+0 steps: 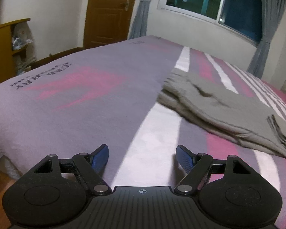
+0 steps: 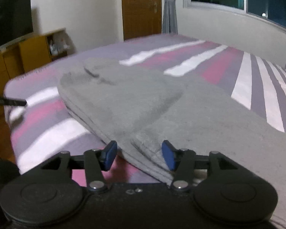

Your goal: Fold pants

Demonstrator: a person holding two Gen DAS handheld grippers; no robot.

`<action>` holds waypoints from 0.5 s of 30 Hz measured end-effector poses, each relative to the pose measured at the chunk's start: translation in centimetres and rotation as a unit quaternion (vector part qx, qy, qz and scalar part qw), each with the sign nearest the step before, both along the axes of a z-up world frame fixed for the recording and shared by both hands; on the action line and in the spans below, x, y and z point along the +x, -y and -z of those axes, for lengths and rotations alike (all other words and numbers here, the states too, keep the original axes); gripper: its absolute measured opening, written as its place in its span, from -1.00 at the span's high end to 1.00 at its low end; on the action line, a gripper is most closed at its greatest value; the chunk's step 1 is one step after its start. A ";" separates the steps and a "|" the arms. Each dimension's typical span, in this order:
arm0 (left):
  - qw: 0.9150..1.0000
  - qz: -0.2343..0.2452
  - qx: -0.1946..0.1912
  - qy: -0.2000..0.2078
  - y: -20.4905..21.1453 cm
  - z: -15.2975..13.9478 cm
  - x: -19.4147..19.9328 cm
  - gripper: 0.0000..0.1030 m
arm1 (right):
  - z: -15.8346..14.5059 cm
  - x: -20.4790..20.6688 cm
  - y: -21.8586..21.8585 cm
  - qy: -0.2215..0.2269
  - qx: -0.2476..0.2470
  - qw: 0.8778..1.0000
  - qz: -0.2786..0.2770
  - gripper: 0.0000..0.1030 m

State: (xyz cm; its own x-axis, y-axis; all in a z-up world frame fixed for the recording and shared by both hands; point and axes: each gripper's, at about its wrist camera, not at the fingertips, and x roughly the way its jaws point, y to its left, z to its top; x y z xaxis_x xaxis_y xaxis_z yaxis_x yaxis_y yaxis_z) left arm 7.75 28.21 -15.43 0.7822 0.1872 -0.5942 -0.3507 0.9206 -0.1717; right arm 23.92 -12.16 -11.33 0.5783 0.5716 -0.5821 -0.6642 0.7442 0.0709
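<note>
Left gripper point(image 1: 142, 157) is held with blue pads apart, empty, over the purple, pink and white striped bedsheet point(image 1: 97, 103). Right gripper point(image 2: 139, 155) is parted astride the layered hem of the folded grey fleece pants point(image 2: 124, 103), pads not pressing, pants lying on the sheet.

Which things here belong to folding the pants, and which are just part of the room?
Part of the job:
- grey pants, lying part-folded
- bed they lie on
- left tool, open over bare sheet
- right tool, open at the pants' edge

Just there:
- door
- window
- curtains
- wooden cabinet
</note>
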 end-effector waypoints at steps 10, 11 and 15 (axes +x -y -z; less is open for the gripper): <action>0.996 0.085 -0.010 0.031 7.1 -3.2 4.4 -0.49 | -3.2 -2.9 13.4 0.009 0.050 0.973 0.225 0.58; 0.995 0.097 -0.011 0.034 8.2 -3.5 5.1 -0.49 | -3.3 -3.4 15.1 0.004 0.055 0.966 0.251 0.60; 0.988 0.150 -0.018 0.042 13.4 -4.5 8.3 -0.49 | -2.9 -4.4 19.3 -0.015 0.062 0.949 0.308 0.60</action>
